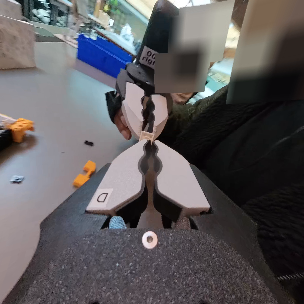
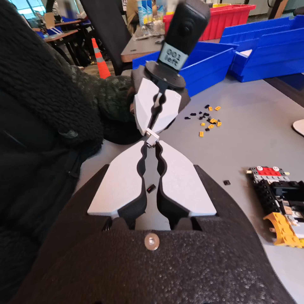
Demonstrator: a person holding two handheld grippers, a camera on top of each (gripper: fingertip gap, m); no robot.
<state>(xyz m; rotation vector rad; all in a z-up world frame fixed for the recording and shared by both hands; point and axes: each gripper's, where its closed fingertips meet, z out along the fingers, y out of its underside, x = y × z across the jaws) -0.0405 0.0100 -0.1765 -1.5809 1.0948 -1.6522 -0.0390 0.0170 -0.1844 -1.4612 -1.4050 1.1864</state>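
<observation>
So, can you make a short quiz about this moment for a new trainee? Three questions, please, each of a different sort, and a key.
1. True or false: the left gripper and the right gripper meet tip to tip at a small white brick.
2. In the right wrist view, which colours are the loose small pieces on the grey table? A: red and green. B: yellow-orange and black. C: blue and white.
3. Fill in: in the right wrist view, the partly built brick model lies at the ___ edge of the picture.

Key: 1 true; 2 B; 3 right.
</observation>
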